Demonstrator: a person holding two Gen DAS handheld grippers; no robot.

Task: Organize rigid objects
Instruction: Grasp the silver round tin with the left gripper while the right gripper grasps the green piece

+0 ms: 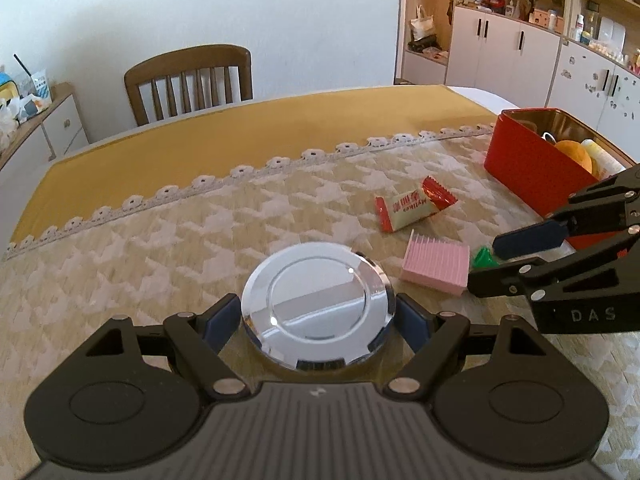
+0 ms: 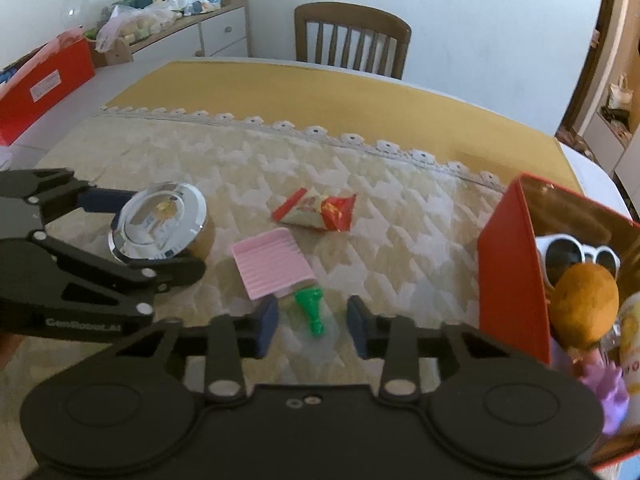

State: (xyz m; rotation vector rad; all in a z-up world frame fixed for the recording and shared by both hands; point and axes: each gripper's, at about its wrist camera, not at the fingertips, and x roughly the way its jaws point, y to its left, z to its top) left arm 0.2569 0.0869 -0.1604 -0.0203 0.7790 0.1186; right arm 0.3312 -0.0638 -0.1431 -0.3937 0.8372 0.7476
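Observation:
A round tin with a chrome lid [image 1: 318, 308] sits between the blue pads of my left gripper [image 1: 318, 322], which is shut on its rim just above the tablecloth. In the right wrist view the same tin [image 2: 160, 224] shows at the left, clasped by the left gripper's fingers [image 2: 176, 274]. My right gripper [image 2: 312, 322] points down at a small green plastic piece [image 2: 312, 312] lying on the cloth. Its pads stand on either side with gaps, so it is open. The green piece [image 1: 485, 258] also shows between the right gripper's fingers [image 1: 528, 240].
A pink ribbed block [image 2: 272, 260] lies just beyond the green piece, with a red-and-white snack packet [image 2: 316, 210] farther back. An open red tin box [image 2: 508, 272] at the right holds white sunglasses [image 2: 576, 256] and an orange plush [image 2: 584, 300]. A wooden chair [image 2: 352, 36] stands behind the table.

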